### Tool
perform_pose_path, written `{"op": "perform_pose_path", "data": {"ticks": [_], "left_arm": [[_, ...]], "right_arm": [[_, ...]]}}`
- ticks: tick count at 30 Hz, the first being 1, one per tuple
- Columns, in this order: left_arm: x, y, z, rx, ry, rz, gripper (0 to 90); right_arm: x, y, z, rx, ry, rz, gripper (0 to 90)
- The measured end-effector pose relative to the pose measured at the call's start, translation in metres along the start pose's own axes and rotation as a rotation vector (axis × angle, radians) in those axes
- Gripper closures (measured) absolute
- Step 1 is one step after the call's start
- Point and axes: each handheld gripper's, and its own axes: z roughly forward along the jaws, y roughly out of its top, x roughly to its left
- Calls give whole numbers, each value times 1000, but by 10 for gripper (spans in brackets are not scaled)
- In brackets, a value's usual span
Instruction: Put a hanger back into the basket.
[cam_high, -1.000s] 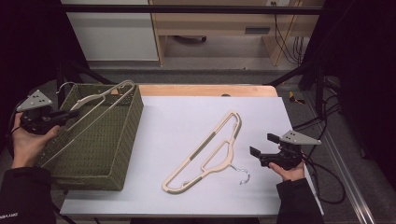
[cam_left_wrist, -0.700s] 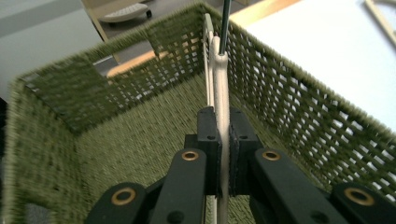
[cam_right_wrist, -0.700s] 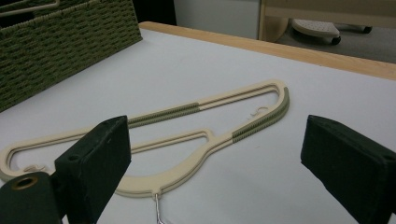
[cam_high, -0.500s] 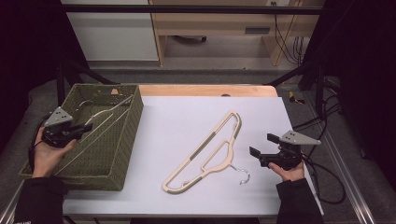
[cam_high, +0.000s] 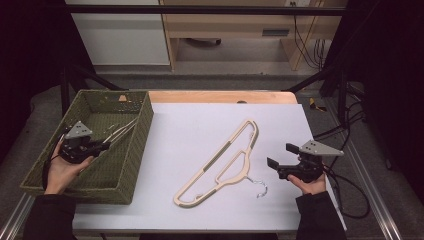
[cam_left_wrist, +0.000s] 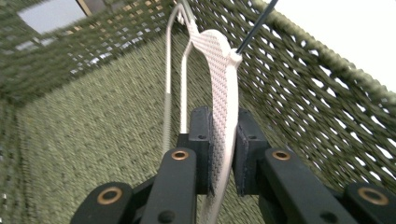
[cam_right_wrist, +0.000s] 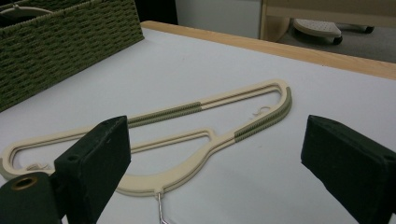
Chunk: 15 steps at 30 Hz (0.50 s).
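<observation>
A cream hanger (cam_high: 122, 129) lies slanted inside the green woven basket (cam_high: 145, 120) at the table's left. My left gripper (cam_high: 102, 146) is down in the basket and shut on that hanger's flat end (cam_left_wrist: 219, 60). Its jaws have just been opening a little, and the hanger still stands between the pads and touches them. A second cream hanger (cam_high: 225, 160) with green grip strips lies flat on the white tabletop, its metal hook (cam_high: 260, 187) near the front. My right gripper (cam_high: 281, 155) rests open to that hanger's right, its jaws level and wide apart (cam_right_wrist: 215, 140), with nothing between them.
The basket's woven walls (cam_left_wrist: 327, 93) rise close around my left gripper. A wooden strip (cam_high: 220, 96) runs along the table's far edge. The white sheet (cam_high: 200, 125) lies bare between basket and hanger. Cables hang off the table's right side (cam_high: 345, 130).
My left hand has sunk into the basket with the hanger, which now lies lower inside it. The right hand and the hanger on the table have stayed put.
</observation>
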Motion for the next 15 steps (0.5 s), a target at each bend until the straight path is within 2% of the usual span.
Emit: {"op": "perform_pose_path", "data": {"ticks": [3, 4, 7, 9, 15], "left_arm": [[-3, -1, 2, 32, -10, 0, 770], [-3, -1, 2, 58, -19, 5, 765], [-4, -5, 6, 89, -27, -6, 742], [-4, -8, 8, 78, -33, -14, 739], [-4, -7, 9, 111, -58, -8, 713]], "right_arm": [[0, 0, 0, 2, 0, -1, 88], [0, 0, 0, 0, -1, -2, 87], [0, 0, 0, 0, 0, -3, 87], [1, 0, 0, 0, 2, 0, 87], [1, -1, 1, 13, 6, -9, 87]]}}
